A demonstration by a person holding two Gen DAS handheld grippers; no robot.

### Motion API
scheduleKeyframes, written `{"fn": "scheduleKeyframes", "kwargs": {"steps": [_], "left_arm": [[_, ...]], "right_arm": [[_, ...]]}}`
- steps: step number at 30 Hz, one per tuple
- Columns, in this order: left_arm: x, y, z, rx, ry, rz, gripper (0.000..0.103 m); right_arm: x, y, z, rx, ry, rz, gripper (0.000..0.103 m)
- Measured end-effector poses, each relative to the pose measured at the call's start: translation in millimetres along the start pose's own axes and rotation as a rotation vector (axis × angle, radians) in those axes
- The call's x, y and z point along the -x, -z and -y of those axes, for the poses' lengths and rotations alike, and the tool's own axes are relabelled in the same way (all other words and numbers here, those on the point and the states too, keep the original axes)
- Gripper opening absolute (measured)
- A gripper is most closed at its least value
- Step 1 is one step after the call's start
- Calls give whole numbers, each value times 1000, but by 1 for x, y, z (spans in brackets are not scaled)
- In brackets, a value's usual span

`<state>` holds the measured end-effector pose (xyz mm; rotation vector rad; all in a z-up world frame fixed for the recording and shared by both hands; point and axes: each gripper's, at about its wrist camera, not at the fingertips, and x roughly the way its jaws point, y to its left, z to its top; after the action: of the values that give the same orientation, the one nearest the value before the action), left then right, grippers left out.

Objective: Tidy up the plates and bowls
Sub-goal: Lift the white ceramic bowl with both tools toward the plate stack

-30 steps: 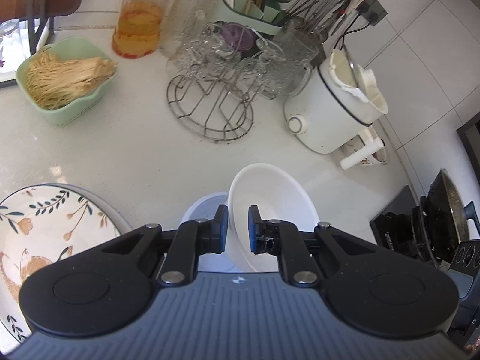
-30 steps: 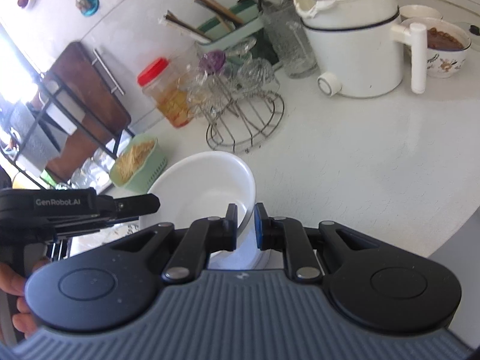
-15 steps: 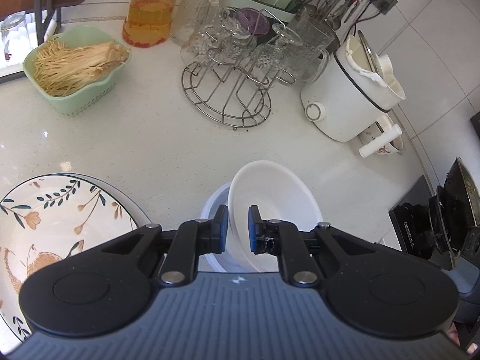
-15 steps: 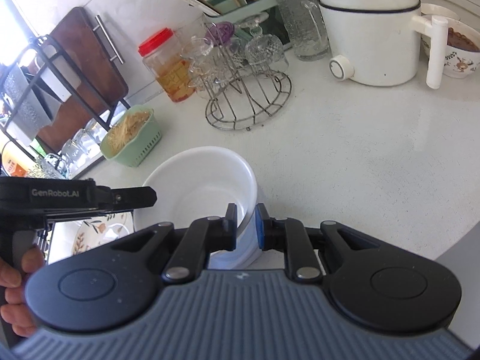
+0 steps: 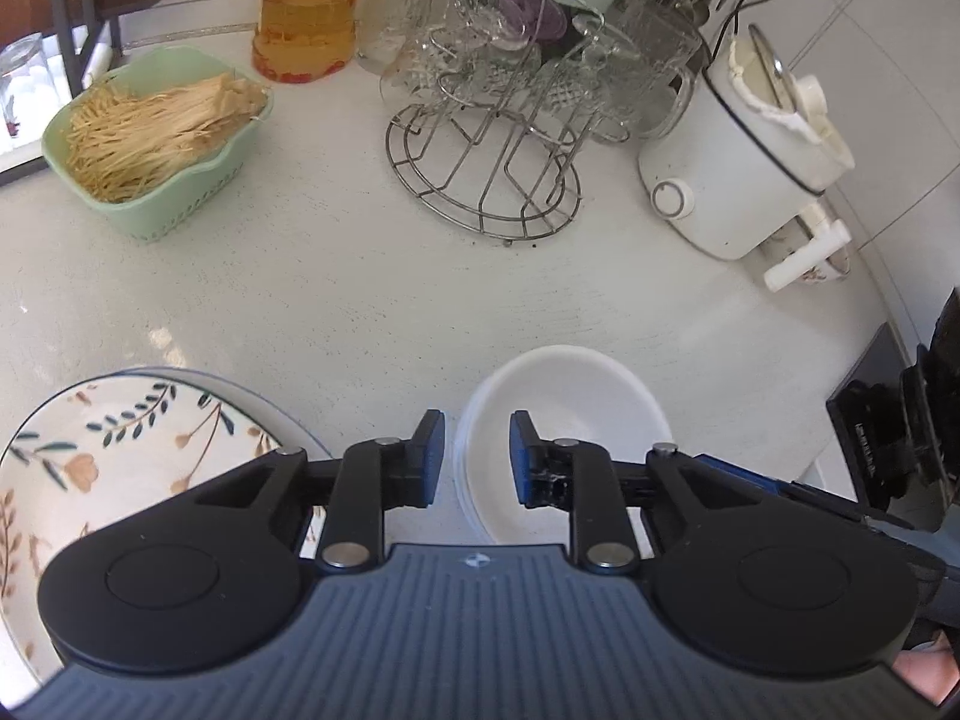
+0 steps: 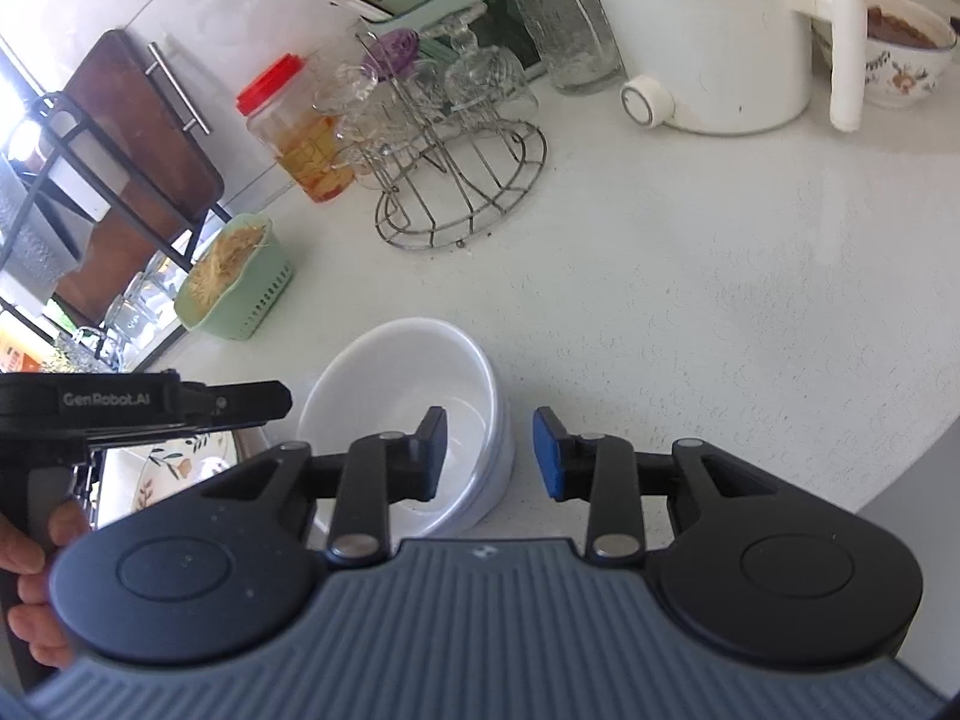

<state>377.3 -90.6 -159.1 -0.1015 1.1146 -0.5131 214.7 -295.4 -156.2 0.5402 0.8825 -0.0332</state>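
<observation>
A white bowl (image 5: 564,414) sits nested in another white bowl on the pale counter, also in the right wrist view (image 6: 396,384). My left gripper (image 5: 474,456) is open, its jaws straddling the bowl's near-left rim. My right gripper (image 6: 489,456) is open, its jaws either side of the bowl's right rim. A floral plate (image 5: 90,468) lies on a larger plate at the left, partly visible in the right wrist view (image 6: 174,468) behind the left gripper's body.
A green basket of noodles (image 5: 150,144), a red-lidded jar (image 5: 306,18), a wire rack of glasses (image 5: 504,138) and a white electric pot (image 5: 744,162) stand at the back. A patterned bowl (image 6: 906,60) sits by the pot. A dark stove (image 5: 900,420) is at right.
Both grippers were shut on the white bowl's rim and have opened. The bowl now rests level in the lower bowl instead of tilted.
</observation>
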Motion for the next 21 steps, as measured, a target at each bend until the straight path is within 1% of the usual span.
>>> {"fn": "scheduleKeyframes", "kwargs": {"steps": [3,6,8,9,11,16,21], "left_arm": [[-15,-3,3,-46,-35,-32,26],[-25,-5,4,-70,-40,-70,26],[-29,-5,4,-78,-38,-83,26],[-30,-5,5,-79,-40,-87,26],[-33,-6,5,-71,-40,-92,26],[-41,-3,12,-59,-35,-107,26],[-46,1,23,-66,-12,-119,26]], "right_arm": [[-9,2,2,-26,-13,-28,34],[-18,3,4,-64,-24,-46,34],[-23,3,8,-117,-40,-69,27],[-24,2,10,-132,-41,-73,26],[-26,2,9,-129,-31,-75,23],[-26,3,12,-141,-29,-76,19],[-21,2,14,-134,4,-64,20]]}}
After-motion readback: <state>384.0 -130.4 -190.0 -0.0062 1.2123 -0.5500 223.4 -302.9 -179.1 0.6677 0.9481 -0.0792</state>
